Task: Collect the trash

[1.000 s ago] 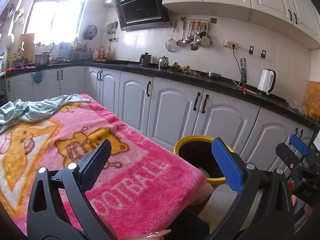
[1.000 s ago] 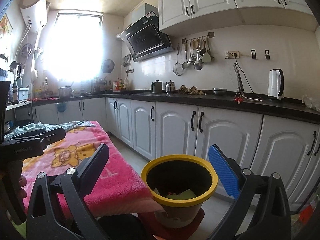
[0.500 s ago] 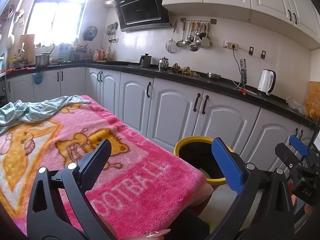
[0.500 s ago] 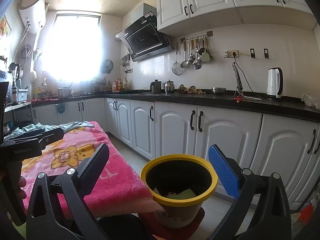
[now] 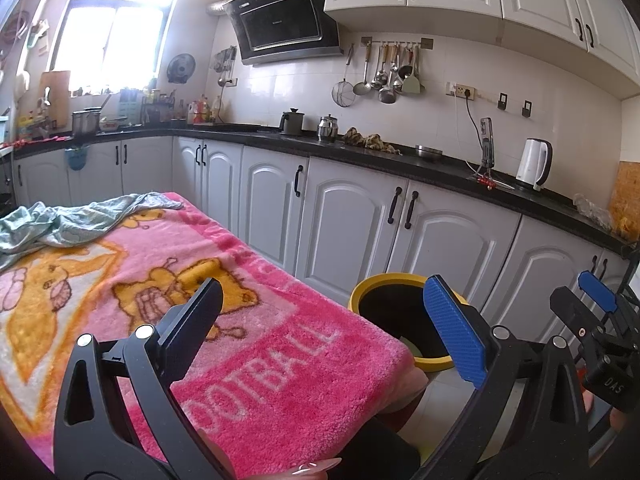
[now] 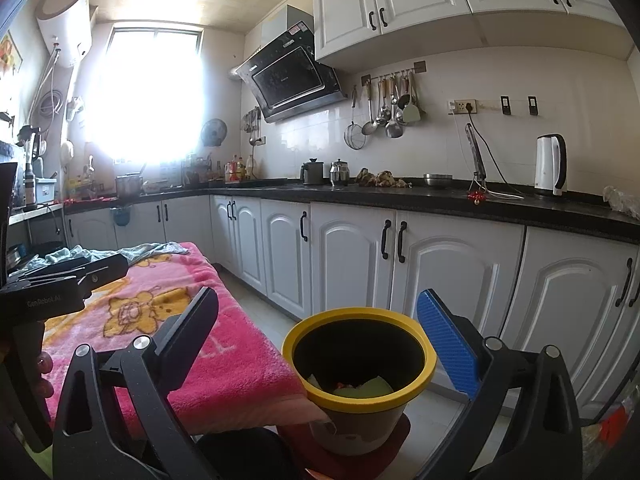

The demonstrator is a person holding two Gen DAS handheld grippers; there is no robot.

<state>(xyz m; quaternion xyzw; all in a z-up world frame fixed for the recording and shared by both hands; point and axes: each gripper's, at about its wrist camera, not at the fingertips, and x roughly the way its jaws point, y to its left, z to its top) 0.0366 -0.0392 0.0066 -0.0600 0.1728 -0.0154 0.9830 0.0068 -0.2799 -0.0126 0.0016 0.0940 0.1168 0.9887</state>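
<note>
My right gripper (image 6: 320, 328) hangs wide and empty just above the yellow-rimmed bin (image 6: 416, 394), scraps (image 6: 362, 388) visible inside. My left gripper (image 5: 324, 320), equally spread, hovers over the pink blanket (image 5: 280, 372), the bin just beyond the blanket's corner.

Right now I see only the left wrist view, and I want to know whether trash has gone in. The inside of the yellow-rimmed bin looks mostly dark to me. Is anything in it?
Observer: Yes. The right wrist view looks down into the yellow-rimmed bin, and pale green scraps lie at the bottom with a small red bit among them.
Operator: What does it stand on?
Observer: A flat red base on the floor, beside the pink blanket's hanging edge.
Operator: Is the right gripper carrying anything?
Observer: No. The right gripper is open and empty, pointing over the bin.
</note>
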